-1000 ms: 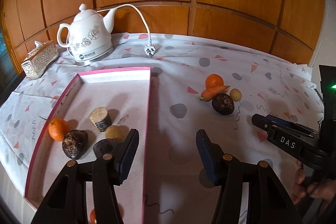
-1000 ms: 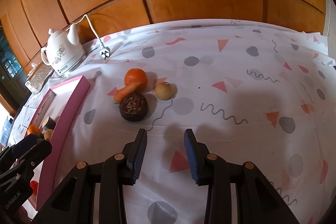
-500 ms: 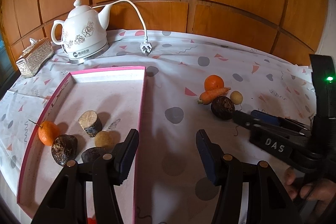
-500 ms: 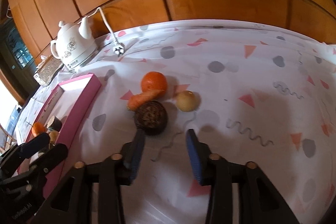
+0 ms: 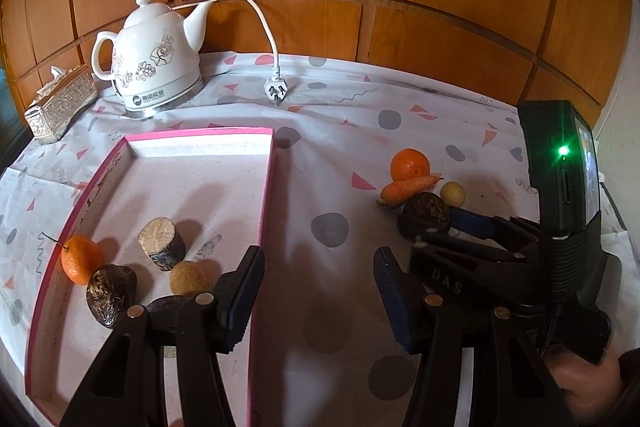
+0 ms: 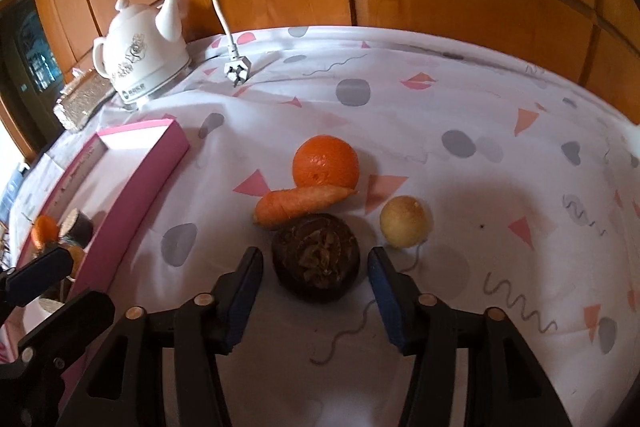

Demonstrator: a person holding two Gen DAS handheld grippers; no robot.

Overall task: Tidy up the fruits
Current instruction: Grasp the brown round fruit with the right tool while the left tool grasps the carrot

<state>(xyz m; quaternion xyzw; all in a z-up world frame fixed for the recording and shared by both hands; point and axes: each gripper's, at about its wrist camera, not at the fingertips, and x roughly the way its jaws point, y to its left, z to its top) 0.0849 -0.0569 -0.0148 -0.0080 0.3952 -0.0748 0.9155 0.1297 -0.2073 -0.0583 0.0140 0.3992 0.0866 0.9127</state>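
Note:
A dark brown round fruit (image 6: 316,263) lies on the patterned cloth between the open jaws of my right gripper (image 6: 316,269), which has not closed on it. Behind it lie a carrot (image 6: 300,205), an orange (image 6: 325,163) and a small yellow fruit (image 6: 404,221). My left gripper (image 5: 319,287) is open and empty over the right wall of the pink tray (image 5: 267,187). In the tray lie a small orange (image 5: 79,259), a dark fruit (image 5: 110,295), a cut brown piece (image 5: 160,243) and a yellow ball (image 5: 187,277).
A white ceramic kettle (image 5: 154,67) with a loose cord and plug (image 5: 276,89) stands at the back left. A silver tissue box (image 5: 60,103) sits beside it. Wooden panelling backs the table. The right gripper's body (image 5: 520,259) crosses the left wrist view.
My right gripper has moved forward and opened wider, so the dark brown fruit now sits between its fingers. The left gripper has drifted slightly right, still open.

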